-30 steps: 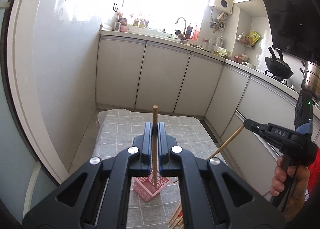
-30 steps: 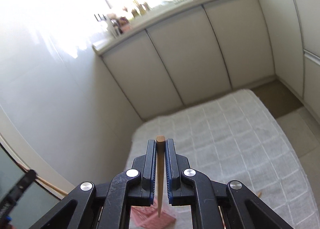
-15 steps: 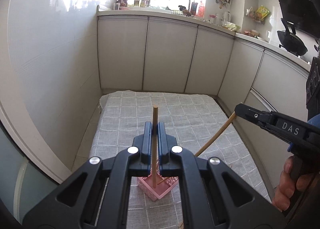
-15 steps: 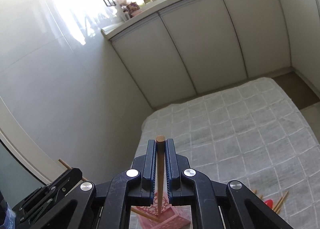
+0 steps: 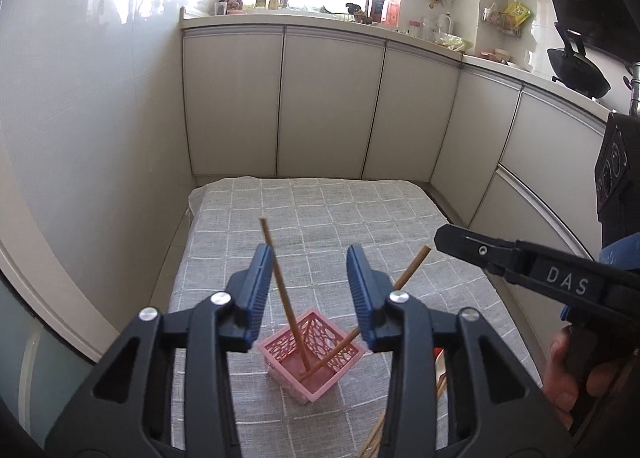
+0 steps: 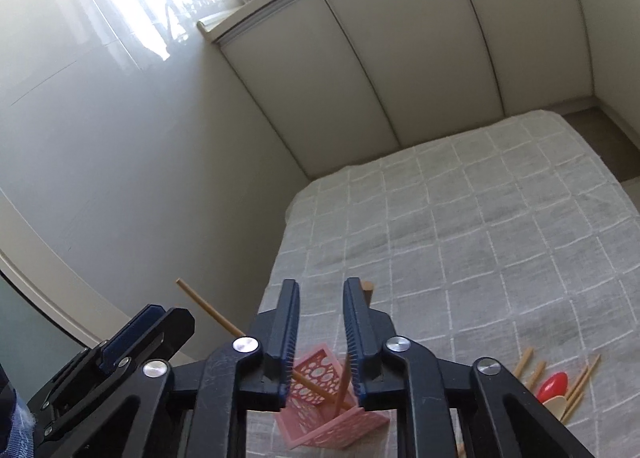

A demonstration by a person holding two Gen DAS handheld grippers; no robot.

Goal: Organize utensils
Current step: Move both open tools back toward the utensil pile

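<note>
On grey checked cloth surface (image 5: 328, 209): pink perforated square plastic holder (image 5: 312, 354), two thin wooden chopsticks standing in it. Left chopstick (image 5: 282, 290) leans against inner face of left gripper's (image 5: 306, 292) left finger, not pinched. Right chopstick (image 5: 400, 282) leans out toward right gripper (image 6: 320, 334). Both grippers' fingers spread, jaws just been opening, pads pressing on nothing. Further loose wooden chopsticks (image 6: 576, 390) and red spoon (image 6: 554, 386) lie on cloth right of holder. Person's hand (image 5: 576, 378) grips right tool.
</note>
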